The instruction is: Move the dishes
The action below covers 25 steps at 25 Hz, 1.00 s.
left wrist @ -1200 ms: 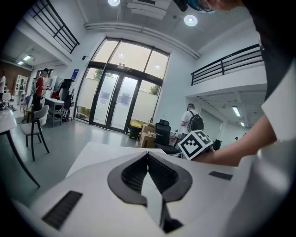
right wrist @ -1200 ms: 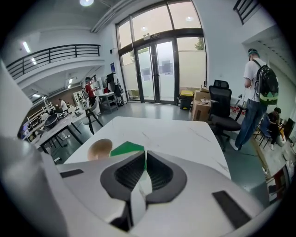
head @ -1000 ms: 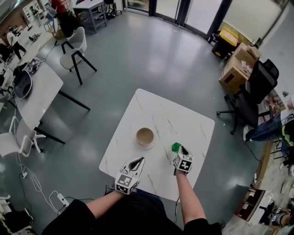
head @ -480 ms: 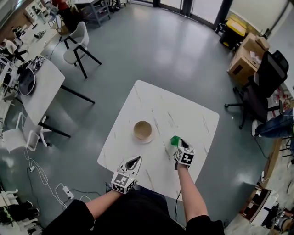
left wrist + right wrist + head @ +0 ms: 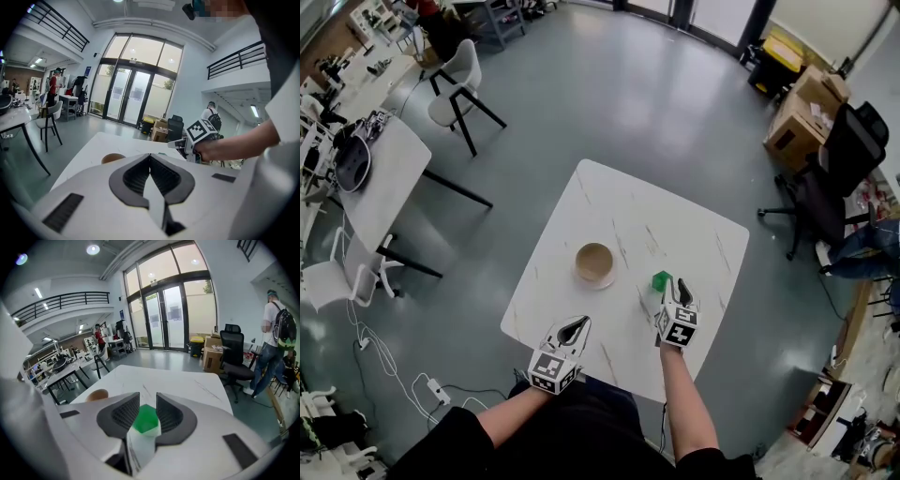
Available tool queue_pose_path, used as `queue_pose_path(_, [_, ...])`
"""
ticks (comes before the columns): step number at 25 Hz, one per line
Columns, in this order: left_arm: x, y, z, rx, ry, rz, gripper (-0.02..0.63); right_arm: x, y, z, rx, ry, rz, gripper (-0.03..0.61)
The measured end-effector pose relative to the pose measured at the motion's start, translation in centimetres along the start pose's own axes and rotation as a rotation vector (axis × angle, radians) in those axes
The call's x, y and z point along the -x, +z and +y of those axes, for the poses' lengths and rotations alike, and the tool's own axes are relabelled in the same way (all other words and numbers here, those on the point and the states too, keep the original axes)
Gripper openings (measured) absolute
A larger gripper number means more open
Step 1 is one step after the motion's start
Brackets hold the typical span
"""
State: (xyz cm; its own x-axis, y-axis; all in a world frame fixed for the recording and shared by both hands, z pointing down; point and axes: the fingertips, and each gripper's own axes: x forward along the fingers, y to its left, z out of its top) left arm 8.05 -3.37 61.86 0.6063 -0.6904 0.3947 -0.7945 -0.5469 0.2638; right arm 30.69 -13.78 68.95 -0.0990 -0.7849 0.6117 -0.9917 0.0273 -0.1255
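Scene: 1 white marbled bench [image 5: 675, 230] carrying 2 things, a tan bowl [image 5: 594, 262] and a small green piece [image 5: 661, 279].
Bowl place: left of the bench's middle, well apart from both grippers; a paler edge shows beneath it, perhaps a saucer, but I cannot tell.
Green piece place: toward the near right part of the bench, right of the bowl and apart from it, between the fingers of the right gripper [image 5: 675, 291].
Right fingers: closed on the green piece, 1 ribbed pad against each side of it.
Left fingers: the left gripper [image 5: 579, 323] has its pads pressed together with nothing between them; it hangs over the near left edge of the bench.
Done: the green piece looks picked up in a firm grip; whether it is clear of the bench surface cannot be told.
Left: carrying the green piece to wherever it belongs and releasing it; the bowl looks untouched, so by my reading the task is in its early part.
Bowl facing: upright, mouth up; round, so it has no long axis.
Green piece facing: compact and blocky with angled edges, no clear long axis; a flat green face looks up toward the right gripper's camera.
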Motion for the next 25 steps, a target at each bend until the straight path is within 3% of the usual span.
queue_pose_path(4, [-0.4, 0.6, 1.4, -0.002, -0.039, -0.01, 0.017, 0.4, 1.6, 5.4, 0.088, 0.066, -0.032, 0.109])
queue_pose_path(10, [-0.4, 1.7, 5.1, -0.003, -0.069, -0.029, 0.017, -1.6, -0.2, 12.3, 0.081, 0.132, 0.047, 0.103])
queue_pose_path(25, [-1.3, 1.3, 11.4, 0.041, -0.201, 0.01, 0.017, -9.2, -6.7, 16.5, -0.01, 0.099, 0.258, 0.118])
